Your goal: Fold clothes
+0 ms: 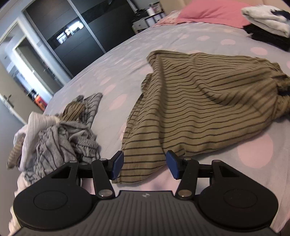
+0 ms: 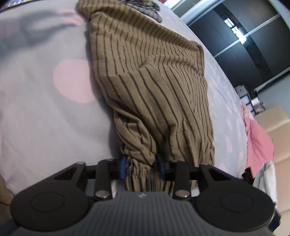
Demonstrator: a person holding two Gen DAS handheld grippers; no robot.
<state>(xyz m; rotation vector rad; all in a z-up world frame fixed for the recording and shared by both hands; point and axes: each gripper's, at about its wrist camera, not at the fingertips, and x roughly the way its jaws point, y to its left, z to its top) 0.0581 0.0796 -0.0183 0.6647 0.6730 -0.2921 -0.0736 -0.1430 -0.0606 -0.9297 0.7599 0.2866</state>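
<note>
An olive-brown garment with dark stripes [image 1: 199,101] lies spread on the bed. My left gripper [image 1: 145,164] is open, its blue pads [image 1: 117,163] on either side of the garment's near corner without squeezing it. My right gripper [image 2: 142,166] is shut on the gathered waistband end of the same striped garment [image 2: 145,87], bunched between its blue pads [image 2: 122,166].
The bed has a grey cover with pink dots [image 1: 117,76]. A heap of unfolded grey striped and white clothes [image 1: 59,138] lies at the left. Folded white and black clothes [image 1: 266,23] sit by a pink pillow [image 1: 208,10]. Dark wardrobe doors [image 1: 76,32] stand beyond the bed.
</note>
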